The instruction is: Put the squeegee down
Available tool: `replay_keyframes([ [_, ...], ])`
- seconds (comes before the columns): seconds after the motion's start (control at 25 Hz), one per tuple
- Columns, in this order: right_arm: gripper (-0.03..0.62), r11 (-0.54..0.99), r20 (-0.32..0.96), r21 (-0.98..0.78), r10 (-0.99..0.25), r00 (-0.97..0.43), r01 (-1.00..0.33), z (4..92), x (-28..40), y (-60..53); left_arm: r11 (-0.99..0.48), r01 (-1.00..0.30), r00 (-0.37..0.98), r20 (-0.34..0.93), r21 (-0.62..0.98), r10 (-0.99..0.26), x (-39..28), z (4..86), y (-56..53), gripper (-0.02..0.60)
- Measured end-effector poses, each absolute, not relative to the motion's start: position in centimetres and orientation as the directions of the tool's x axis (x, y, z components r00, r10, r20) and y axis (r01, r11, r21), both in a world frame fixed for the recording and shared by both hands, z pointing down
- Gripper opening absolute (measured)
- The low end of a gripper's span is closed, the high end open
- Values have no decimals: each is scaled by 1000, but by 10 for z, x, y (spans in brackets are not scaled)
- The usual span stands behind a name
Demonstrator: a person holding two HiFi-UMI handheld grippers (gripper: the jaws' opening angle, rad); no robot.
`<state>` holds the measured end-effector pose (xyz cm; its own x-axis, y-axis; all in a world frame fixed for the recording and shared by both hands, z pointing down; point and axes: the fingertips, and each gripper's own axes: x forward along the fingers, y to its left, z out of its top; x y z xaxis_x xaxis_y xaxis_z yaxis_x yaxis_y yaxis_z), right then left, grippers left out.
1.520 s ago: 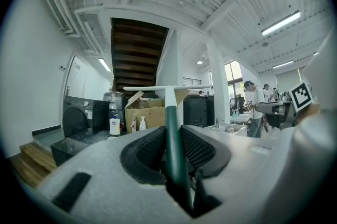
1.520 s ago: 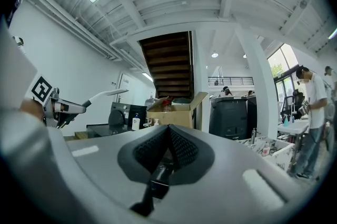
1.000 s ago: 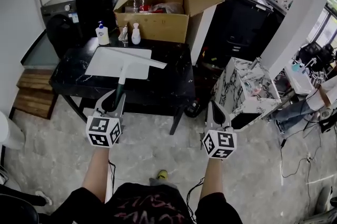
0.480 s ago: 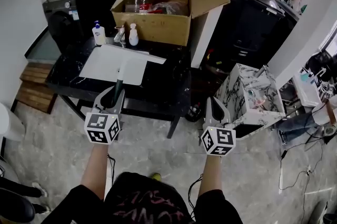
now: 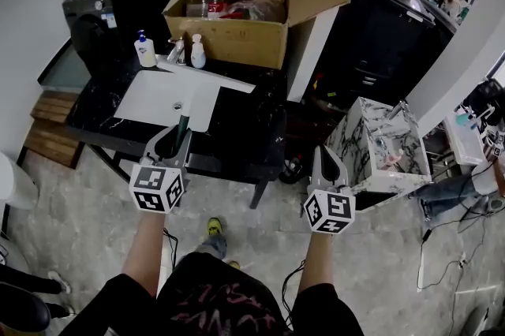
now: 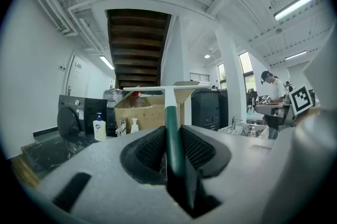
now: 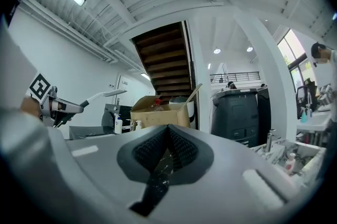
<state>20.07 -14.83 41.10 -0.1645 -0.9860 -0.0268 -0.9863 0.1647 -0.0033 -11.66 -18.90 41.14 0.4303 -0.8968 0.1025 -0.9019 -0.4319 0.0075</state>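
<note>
The left claw is closed on the green handle of the squeegee. The handle runs straight out between its pads. The claw sits at the near edge of the black surface. The handle crosses that edge and the white blade lies crosswise over the far side of the white sink basin set into the surface. The right gripper view shows the blade raised clear of the surface.

Along the far edge of the surface stand a pump bottle, a faucet, a smaller bottle and an open cardboard box. The strip of the surface between the basin and its right edge is bare.

The right claw has its pads together with nothing between them. It hangs over the floor, off the near right corner of the surface, between that corner and a marble-patterned unit.
</note>
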Motion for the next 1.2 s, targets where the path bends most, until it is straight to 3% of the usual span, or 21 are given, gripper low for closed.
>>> replay_keyframes([
  [1.2,9,56,28,18,-998,-56,-998,422,225,-329,-546,-836,548,149,62,-823,-76,446,-405,101],
])
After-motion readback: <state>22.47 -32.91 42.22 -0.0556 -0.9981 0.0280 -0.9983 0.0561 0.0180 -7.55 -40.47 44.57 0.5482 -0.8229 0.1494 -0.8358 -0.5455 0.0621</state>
